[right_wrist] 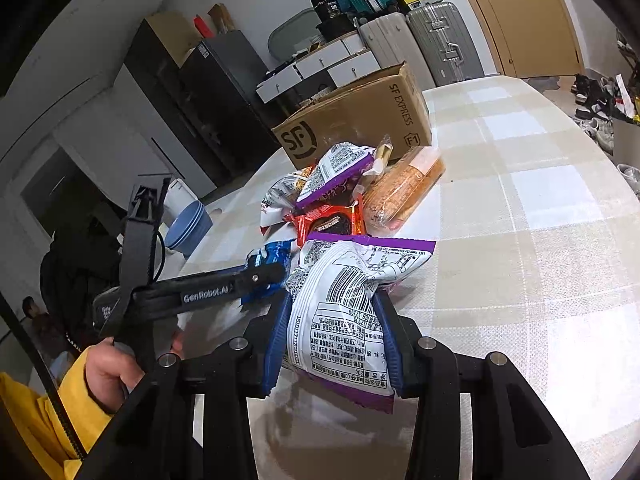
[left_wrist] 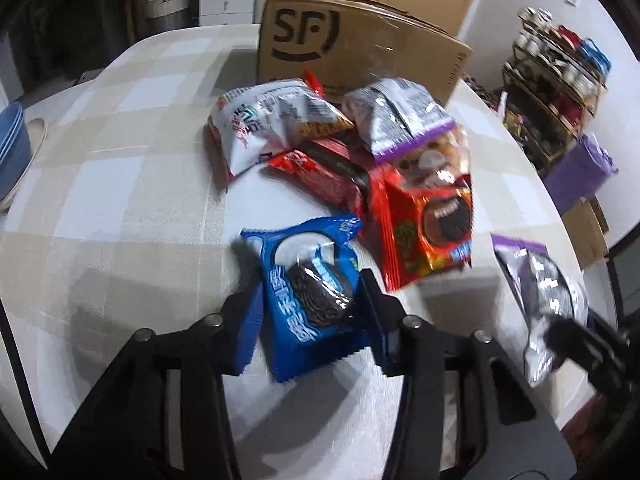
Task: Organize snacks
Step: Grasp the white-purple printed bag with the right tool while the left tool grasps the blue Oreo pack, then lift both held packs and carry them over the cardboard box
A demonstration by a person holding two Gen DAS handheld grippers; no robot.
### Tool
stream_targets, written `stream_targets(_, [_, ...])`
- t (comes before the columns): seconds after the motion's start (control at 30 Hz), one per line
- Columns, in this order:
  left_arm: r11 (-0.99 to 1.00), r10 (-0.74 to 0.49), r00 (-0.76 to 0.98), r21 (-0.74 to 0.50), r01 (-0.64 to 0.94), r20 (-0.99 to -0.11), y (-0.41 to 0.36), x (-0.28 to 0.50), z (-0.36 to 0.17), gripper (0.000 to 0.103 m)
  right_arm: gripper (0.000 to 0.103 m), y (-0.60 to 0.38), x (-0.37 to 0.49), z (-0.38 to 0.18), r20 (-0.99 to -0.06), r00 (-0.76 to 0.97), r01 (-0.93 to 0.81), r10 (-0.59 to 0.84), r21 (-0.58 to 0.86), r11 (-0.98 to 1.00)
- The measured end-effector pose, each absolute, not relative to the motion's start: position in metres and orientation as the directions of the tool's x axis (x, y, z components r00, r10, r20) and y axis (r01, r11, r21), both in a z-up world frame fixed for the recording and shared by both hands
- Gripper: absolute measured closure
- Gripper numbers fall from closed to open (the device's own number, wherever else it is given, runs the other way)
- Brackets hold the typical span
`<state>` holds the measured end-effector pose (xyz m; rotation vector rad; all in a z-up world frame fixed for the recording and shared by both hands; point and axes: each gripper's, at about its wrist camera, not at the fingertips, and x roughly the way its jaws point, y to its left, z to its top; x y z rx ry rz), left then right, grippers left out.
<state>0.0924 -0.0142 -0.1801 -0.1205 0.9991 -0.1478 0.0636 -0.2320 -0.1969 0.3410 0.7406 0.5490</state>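
- Left gripper (left_wrist: pixel 310 300) is clamped on the blue Oreo packet (left_wrist: pixel 308 296), near the SF Express carton (left_wrist: pixel 352 40); the slick film may slip out.
- Right gripper (right_wrist: pixel 334 344) pinches a purple-trimmed snack bag (right_wrist: pixel 348 312), well short of the carton; squeezing risks crushing its contents.
- Count: two held packets, one carton; roughly six packets lie piled just before the carton.

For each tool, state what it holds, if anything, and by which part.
Left tool: blue cookie pack, gripped across its middle, by both side edges. Right tool: purple-trimmed bag, pinched across its lower half.
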Motion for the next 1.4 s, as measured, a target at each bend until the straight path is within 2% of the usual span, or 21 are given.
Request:
stream_targets(0.7, [0.974, -0.227, 0.593, -0.191, 0.123, -0.773, 0.018, 0.048, -0.153, 0.063, 0.061, -0.207, 0.051, -0.165, -0.532, 0.617, -0.395, 0.58, 0.428, 0.813])
stream_targets(1.4, [0.968, -0.25, 0.623, -0.203, 0.147, -0.741, 0.031, 0.012, -0.137, 0.063, 0.061, -0.193, 0.043, -0.157, -0.529, 0.616, -0.411, 0.584, 0.417, 0.811])
